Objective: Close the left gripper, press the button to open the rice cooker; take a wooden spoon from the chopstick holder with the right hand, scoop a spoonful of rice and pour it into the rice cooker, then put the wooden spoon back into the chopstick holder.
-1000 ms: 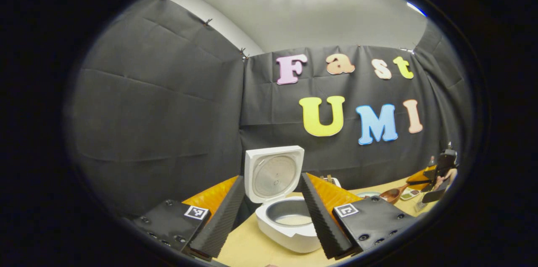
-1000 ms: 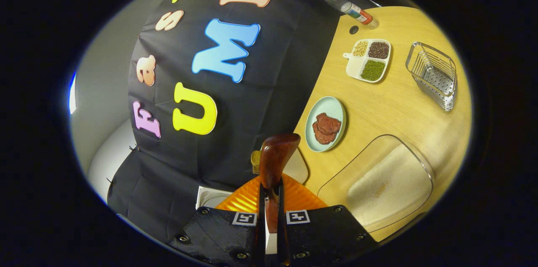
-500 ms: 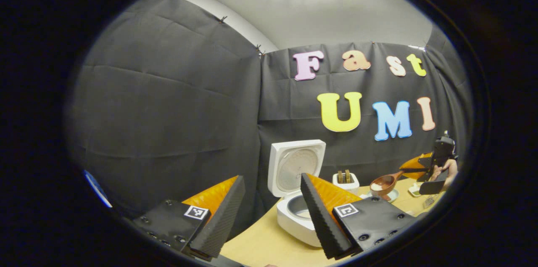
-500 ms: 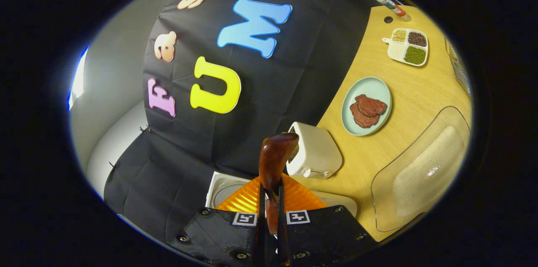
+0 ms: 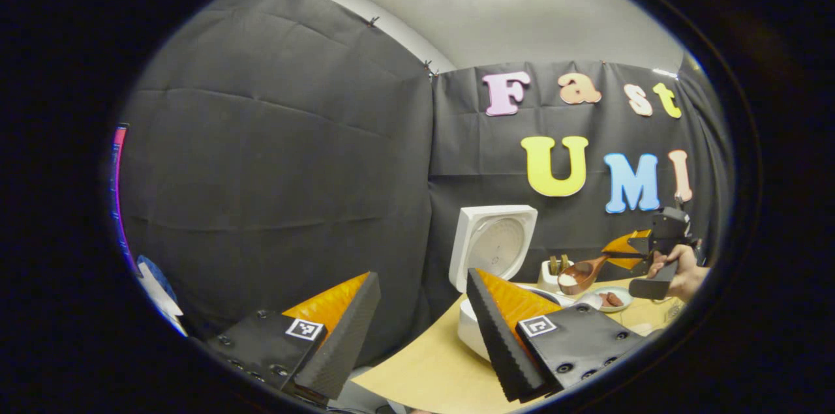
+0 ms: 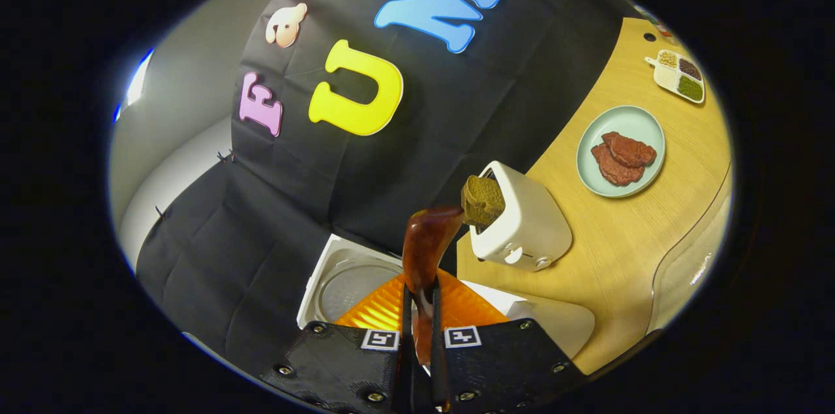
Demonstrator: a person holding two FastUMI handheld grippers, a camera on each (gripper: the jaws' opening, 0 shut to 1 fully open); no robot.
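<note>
The white rice cooker point(image 5: 464, 328) stands open, its lid point(image 5: 494, 243) upright. My left gripper point(image 5: 417, 336) is open and empty, held back from the cooker, and its right finger covers part of the pot. Farther right, a hand holds my right gripper point(image 5: 627, 253), shut on the handle of the wooden spoon point(image 5: 577, 274). The spoon's bowl carries white rice and hangs just right of the cooker, level with the toaster. In the right gripper view, my right gripper point(image 6: 421, 296) clamps the spoon point(image 6: 427, 241) edge-on. The cooker lid point(image 6: 344, 280) lies below left of it.
A white toaster point(image 6: 525, 228) with a bread slice point(image 6: 483, 199) stands beside the cooker. On the wooden table point(image 6: 613, 231) are a pale plate with meat point(image 6: 623, 173), a divided dish of beans point(image 6: 678, 72) and a clear rice container point(image 6: 695, 264) at the right edge.
My right gripper has carried the rice-laden spoon from the rice container past the plate to the toaster, nearer the cooker. My left gripper has swung left and stays open.
</note>
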